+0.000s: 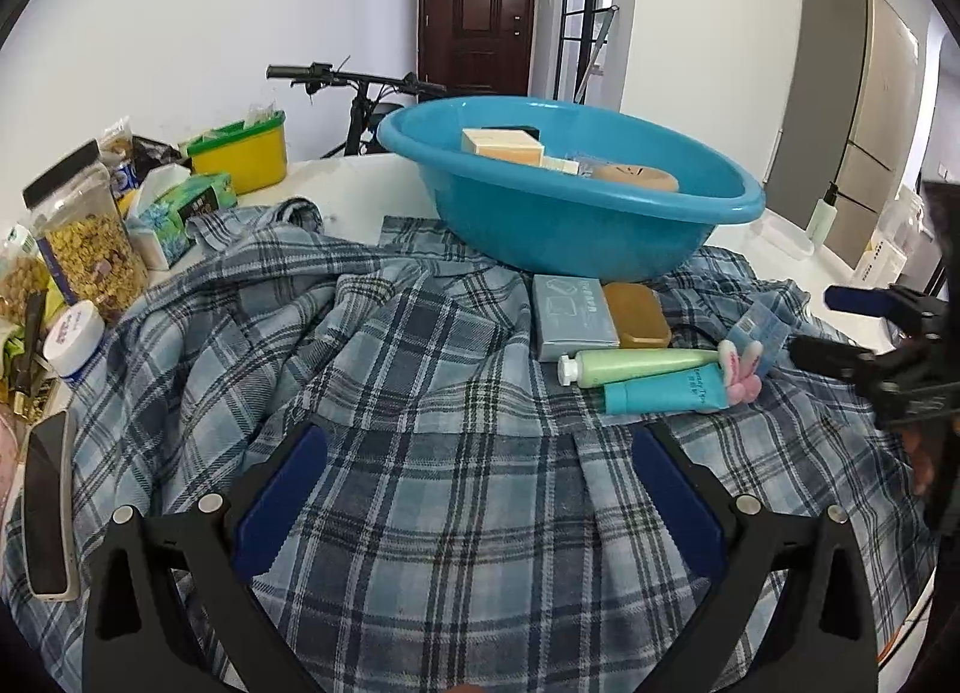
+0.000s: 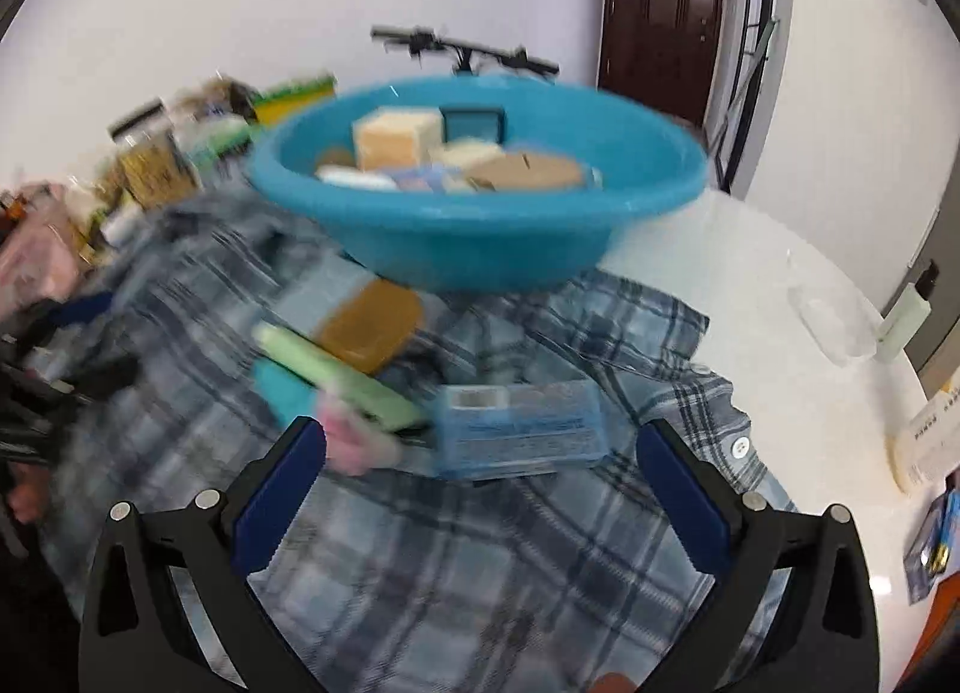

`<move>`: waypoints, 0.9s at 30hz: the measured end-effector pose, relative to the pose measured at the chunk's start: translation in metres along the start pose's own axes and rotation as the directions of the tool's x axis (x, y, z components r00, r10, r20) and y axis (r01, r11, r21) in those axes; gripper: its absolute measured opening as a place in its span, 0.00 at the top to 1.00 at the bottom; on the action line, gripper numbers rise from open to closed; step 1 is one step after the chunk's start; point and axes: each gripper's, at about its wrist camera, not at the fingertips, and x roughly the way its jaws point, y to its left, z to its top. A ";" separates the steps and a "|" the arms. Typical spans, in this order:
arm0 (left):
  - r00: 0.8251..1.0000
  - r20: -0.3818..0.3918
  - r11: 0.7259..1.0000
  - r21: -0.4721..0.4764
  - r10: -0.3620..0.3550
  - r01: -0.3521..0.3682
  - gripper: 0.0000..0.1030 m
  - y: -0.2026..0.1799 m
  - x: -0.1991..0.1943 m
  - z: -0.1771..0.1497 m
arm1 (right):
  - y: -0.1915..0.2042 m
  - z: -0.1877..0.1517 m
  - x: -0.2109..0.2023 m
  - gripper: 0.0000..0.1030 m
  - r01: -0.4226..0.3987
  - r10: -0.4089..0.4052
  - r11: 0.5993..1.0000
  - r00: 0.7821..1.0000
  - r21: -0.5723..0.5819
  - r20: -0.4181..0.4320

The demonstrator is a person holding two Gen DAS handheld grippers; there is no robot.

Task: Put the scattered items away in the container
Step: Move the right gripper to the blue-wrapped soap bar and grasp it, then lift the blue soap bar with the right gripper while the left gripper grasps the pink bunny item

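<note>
Mid-tidy: blue basin [image 1: 576, 225] at 12 o'clock already holds several boxes; still out on the plaid shirt [image 1: 420, 393] are grey box [image 1: 573, 318], brown soap [image 1: 636, 314], green tube [image 1: 642, 366], teal tube [image 1: 660, 393], clear blue packet [image 2: 522, 429]. Right gripper [image 2: 480, 489] spread wide, empty, nearest the packet; left gripper [image 1: 480, 489] spread, idle. Next, I'd judge: advance toward 12, close on packet.

- basin [image 1: 600, 231] sits on plaid shirt [image 1: 420, 453], at the shirt's far edge
- boxes [image 1: 501, 146] lie inside basin
- in front of basin, on shirt: flat box [image 1: 573, 316], soap case [image 1: 636, 314] touching its right side
- two tubes [image 1: 642, 375] side by side, just in front of those
- clear packet [image 2: 522, 429] right of tubes
- jars [image 1: 90, 237], tissue pack [image 1: 180, 213] left of shirt
</note>
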 end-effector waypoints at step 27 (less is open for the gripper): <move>0.996 -0.074 0.998 -0.013 0.053 -0.054 0.00 0.007 0.041 -0.001 | -0.033 -0.009 0.043 0.26 -0.149 0.150 0.988 0.988 0.046 -0.026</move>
